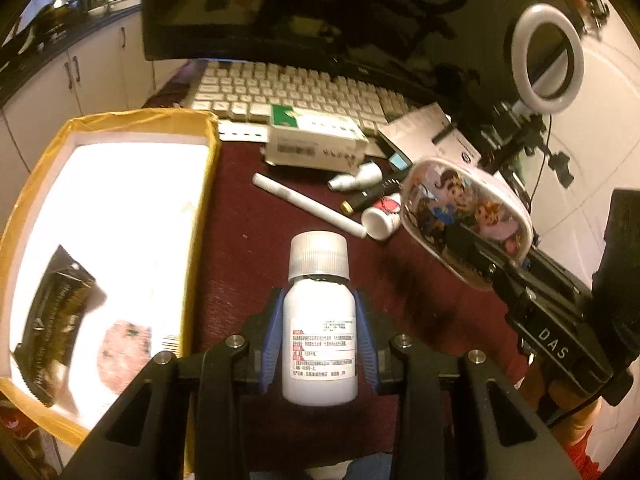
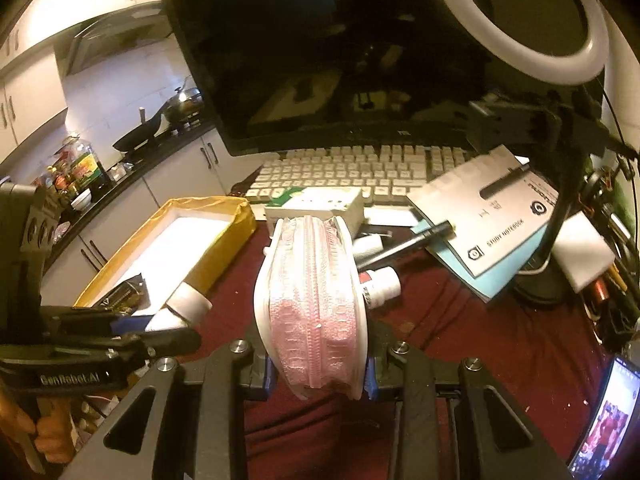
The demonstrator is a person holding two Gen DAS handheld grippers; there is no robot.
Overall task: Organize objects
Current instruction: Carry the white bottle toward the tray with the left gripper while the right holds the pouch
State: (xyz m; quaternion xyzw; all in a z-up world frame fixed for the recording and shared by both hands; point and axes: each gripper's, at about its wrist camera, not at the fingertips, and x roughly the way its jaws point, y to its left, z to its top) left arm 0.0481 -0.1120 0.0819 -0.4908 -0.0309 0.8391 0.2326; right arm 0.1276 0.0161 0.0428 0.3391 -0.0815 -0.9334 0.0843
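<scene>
My left gripper (image 1: 320, 340) is shut on a white medicine bottle (image 1: 319, 320) with a ribbed cap, held above the dark red table just right of the yellow-rimmed box (image 1: 200, 208). The bottle also shows in the right wrist view (image 2: 182, 306), beside the box (image 2: 224, 240). My right gripper (image 2: 316, 364) is shut on a pink zippered cartoon pouch (image 2: 312, 300), held above the table. The pouch shows in the left wrist view (image 1: 466, 216) at the right. The box holds a black packet (image 1: 56, 320).
Loose on the table lie a white pen (image 1: 308, 204), a green-and-white carton (image 1: 316, 140), a small white bottle (image 1: 380, 220), tubes and a notebook (image 2: 492, 220). Behind stand a keyboard (image 1: 288, 92), a monitor (image 2: 340, 60) and a ring light (image 1: 548, 60). A phone (image 2: 604, 412) lies at right.
</scene>
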